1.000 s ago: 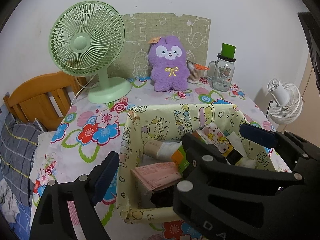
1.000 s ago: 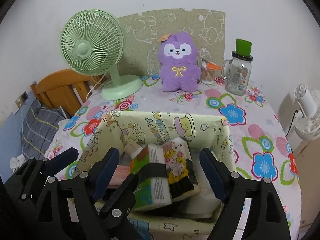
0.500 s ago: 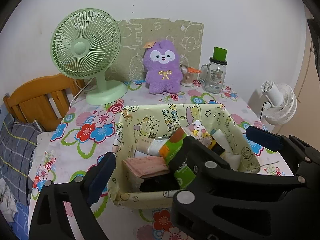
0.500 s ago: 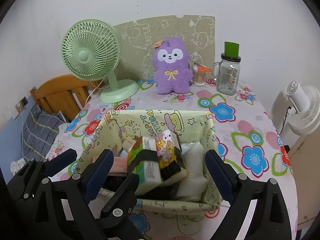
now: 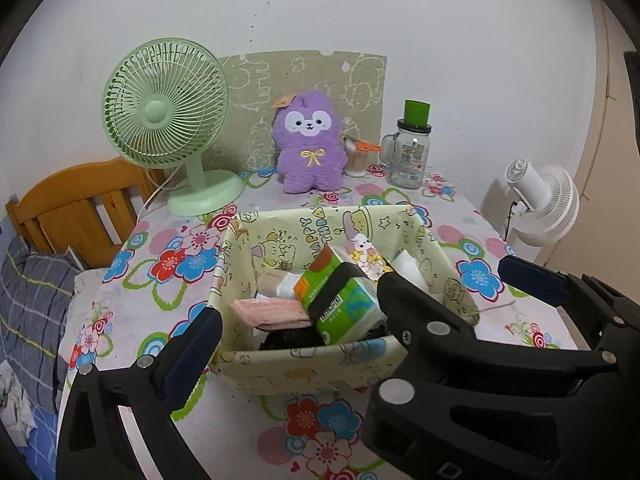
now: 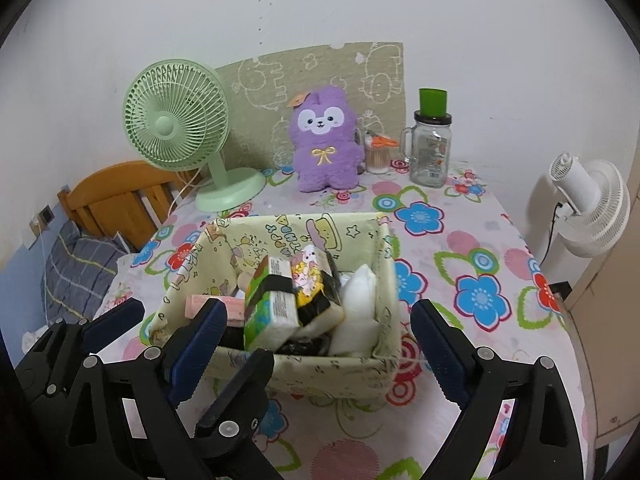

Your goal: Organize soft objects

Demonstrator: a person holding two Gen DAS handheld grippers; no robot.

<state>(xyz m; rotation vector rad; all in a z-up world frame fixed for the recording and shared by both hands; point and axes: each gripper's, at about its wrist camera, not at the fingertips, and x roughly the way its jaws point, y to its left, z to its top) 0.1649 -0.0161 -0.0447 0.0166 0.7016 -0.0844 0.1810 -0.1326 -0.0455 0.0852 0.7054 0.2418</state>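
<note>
Both tools, the left tool (image 5: 360,308) and the right tool (image 6: 320,328), are backing away with jaws just opening wide and holding nothing, leaving the fabric basket (image 6: 320,372) of soft packs sitting on the desk (image 6: 460,240) right in front, so the tidying looks nearly done.

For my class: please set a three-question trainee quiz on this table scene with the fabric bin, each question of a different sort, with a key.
1. True or false: the purple plush lies inside the fabric bin.
2. Multiple choice: the green tissue pack is (a) in the bin, (b) beside the green fan, (c) gripped by the right tool.
3. Fill in: the glass jar has a ____ lid.

Key:
1. False; it stands upright on the table against the wall, behind the bin.
2. (a); both tools are open and hold nothing.
3. Green.
</note>
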